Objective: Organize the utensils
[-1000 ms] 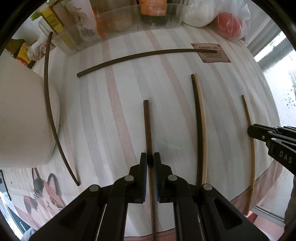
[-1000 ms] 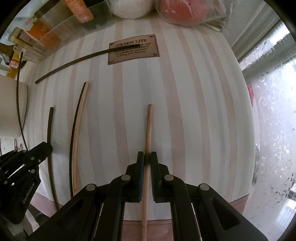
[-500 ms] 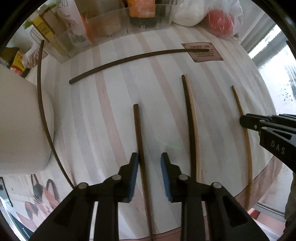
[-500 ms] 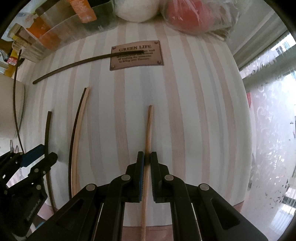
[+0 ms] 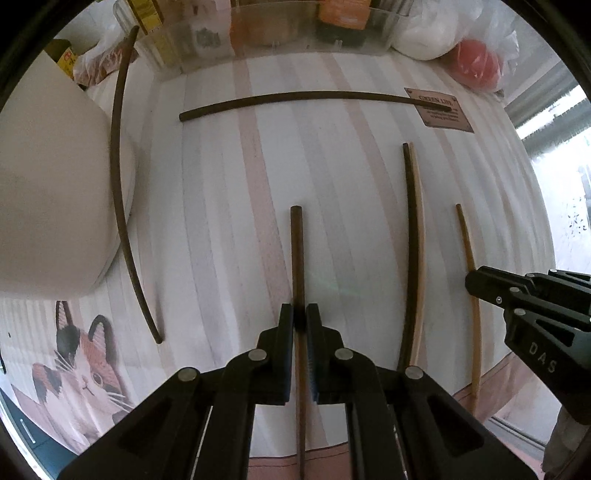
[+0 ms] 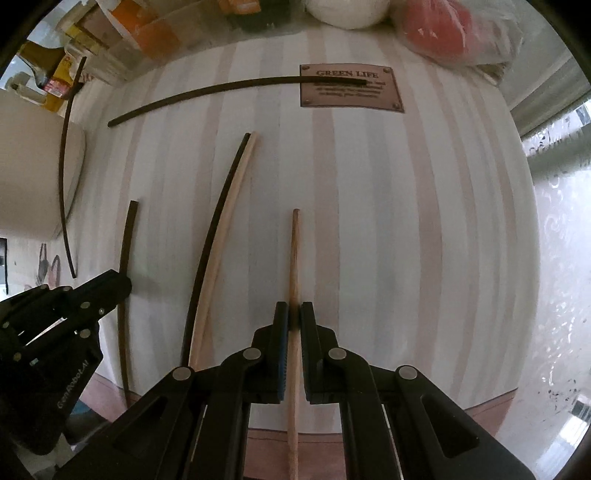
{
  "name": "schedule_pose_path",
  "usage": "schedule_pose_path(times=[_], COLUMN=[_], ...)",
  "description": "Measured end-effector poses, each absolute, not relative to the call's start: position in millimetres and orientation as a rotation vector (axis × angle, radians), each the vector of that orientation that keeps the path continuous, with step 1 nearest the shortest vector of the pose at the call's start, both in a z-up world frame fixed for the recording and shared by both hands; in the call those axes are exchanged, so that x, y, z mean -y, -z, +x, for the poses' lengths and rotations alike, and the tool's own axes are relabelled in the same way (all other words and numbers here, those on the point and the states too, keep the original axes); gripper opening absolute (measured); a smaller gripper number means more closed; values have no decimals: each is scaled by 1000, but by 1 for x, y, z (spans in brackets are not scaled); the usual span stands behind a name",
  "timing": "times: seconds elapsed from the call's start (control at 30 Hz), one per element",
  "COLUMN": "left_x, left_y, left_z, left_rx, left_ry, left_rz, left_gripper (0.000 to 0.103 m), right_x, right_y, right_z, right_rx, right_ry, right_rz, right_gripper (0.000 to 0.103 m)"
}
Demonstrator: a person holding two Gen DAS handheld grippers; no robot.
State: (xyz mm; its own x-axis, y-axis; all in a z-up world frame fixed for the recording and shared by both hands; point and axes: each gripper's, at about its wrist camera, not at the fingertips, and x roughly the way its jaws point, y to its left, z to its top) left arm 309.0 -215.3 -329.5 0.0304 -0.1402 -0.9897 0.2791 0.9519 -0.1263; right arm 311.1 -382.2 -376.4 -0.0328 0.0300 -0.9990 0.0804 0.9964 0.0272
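My left gripper (image 5: pixel 300 317) is closing onto a dark brown chopstick (image 5: pixel 296 251), its pads pressed against the stick, which lies lengthwise on the striped tablecloth (image 5: pixel 229 221). My right gripper (image 6: pixel 294 317) is shut on a light wooden chopstick (image 6: pixel 294 251); in the left wrist view the right gripper (image 5: pixel 472 286) sits on the light wooden chopstick (image 5: pixel 466 243) at the right. Between them lie a dark and a light chopstick side by side (image 5: pixel 412 240), also in the right wrist view as a pair of chopsticks (image 6: pixel 225 229). The left gripper (image 6: pixel 123 286) shows at that view's left edge.
Another dark chopstick (image 5: pixel 314 96) lies crosswise at the back, its tip on a brown label (image 5: pixel 443 110). One more dark chopstick (image 5: pixel 117 177) leans along a white container (image 5: pixel 48 177) at the left. A clear bin (image 5: pixel 280 33) and plastic bags (image 5: pixel 472 62) line the far edge.
The left gripper stood open beside the dark chopstick half a second ago and has shut on it again. The right gripper has slid left with its light chopstick, closer to the pair.
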Motion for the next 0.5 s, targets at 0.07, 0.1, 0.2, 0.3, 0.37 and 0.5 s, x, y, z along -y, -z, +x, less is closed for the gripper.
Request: schedule_pose_path(times=[0.07, 0.1, 0.2, 0.3, 0.37, 0.5], left_x=[215, 214, 209, 205, 201, 181], left_y=[331, 332, 333, 332, 333, 338], left_z=[315, 319, 327, 335, 338, 349], left_rx=[-1508, -1505, -1499, -1499, -1513, -1567], left_ry=[325, 327, 336, 323, 303, 247], left_rz=[96, 84, 73, 59, 15, -154], left_gripper=[5, 6, 8, 5, 4, 4], right_x=[377, 374, 364, 360, 363, 379], right_y=[377, 377, 372, 369, 367, 366], right_z=[314, 316, 325, 328, 325, 321], right_rx=[-1601, -1599, -1583, -1560, -1560, -1574], right_ry=[44, 48, 65, 69, 77, 106], right_rz=[66, 58, 41, 50, 81, 213], right_gripper=[7, 7, 7, 7, 6, 6])
